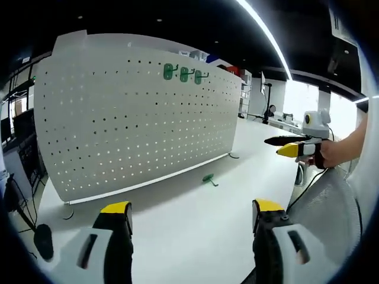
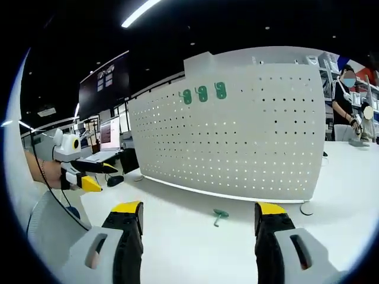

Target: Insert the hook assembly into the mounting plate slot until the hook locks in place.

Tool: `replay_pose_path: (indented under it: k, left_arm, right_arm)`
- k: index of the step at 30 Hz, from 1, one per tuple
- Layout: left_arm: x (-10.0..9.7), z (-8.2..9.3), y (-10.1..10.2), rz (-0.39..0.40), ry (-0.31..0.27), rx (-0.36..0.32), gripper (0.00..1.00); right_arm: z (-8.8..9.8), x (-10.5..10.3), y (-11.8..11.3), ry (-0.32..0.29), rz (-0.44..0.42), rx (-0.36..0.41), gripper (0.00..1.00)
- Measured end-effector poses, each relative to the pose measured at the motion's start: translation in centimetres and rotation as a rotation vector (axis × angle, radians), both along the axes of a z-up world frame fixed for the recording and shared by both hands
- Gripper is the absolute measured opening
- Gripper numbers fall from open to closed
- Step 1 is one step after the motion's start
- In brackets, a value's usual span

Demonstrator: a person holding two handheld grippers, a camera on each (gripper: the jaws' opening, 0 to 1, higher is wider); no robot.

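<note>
The left gripper (image 1: 190,216) is rising from the bottom of the left gripper view with its yellow-tipped jaws spread wide apart and nothing between them. The right gripper (image 2: 196,219) is doing the same at the bottom of the right gripper view, jaws released and bare. Each tool is also showing in the other's picture: the right one is sitting at the right edge of the left gripper view, held by a hand (image 1: 334,152), and the left one is sitting at the left edge of the right gripper view, likewise in a hand (image 2: 50,173).

A loose green hook (image 1: 209,178) is lying flat on the white table (image 1: 195,236), just right of centre in the left gripper view, in front of the board's lower edge and apart from both tools. In the right gripper view the same hook (image 2: 219,215) is lying just below centre, between the two jaws in the picture but beyond them.

A white pegboard (image 1: 136,124) is standing upright on the table, taking up the left and centre of the left gripper view. Three green hooks (image 1: 184,74) are hanging in a row near its top edge; in the right gripper view they are sitting at upper centre. A person (image 2: 346,103) is standing at the far right of the right gripper view.
</note>
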State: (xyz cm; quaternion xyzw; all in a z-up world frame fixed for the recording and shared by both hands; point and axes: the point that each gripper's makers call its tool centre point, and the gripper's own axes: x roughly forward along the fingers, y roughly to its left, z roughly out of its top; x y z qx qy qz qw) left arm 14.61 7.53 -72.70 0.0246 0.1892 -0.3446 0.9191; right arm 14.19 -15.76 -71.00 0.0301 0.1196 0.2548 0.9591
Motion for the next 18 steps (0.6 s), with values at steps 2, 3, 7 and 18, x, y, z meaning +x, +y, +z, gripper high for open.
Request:
replay_pose_path:
  k: [2, 3, 7, 18]
  left_arm:
    - [0.2, 0.2, -0.3, -0.01, -0.002, 0.0, 0.86]
    - [0.4, 0.2, -0.5, -0.014, -0.004, 0.006, 0.85]
    - [1.1, 0.4, -1.2, -0.035, -0.004, 0.008, 0.84]
    - [2.6, 0.0, -2.7, -0.119, 0.0, 0.055, 0.85]
  right_arm:
    - [-0.1, 0.0, 0.0, 0.002, 0.0, -0.001, 0.75]
    - [-0.1, 0.0, 0.0, 0.003, 0.0, -0.001, 0.75]
    - [-0.4, 0.0, 0.1, 0.01, 0.007, -0.01, 0.74]
    - [-0.7, -0.2, 0.5, 0.027, 0.023, -0.017, 0.75]
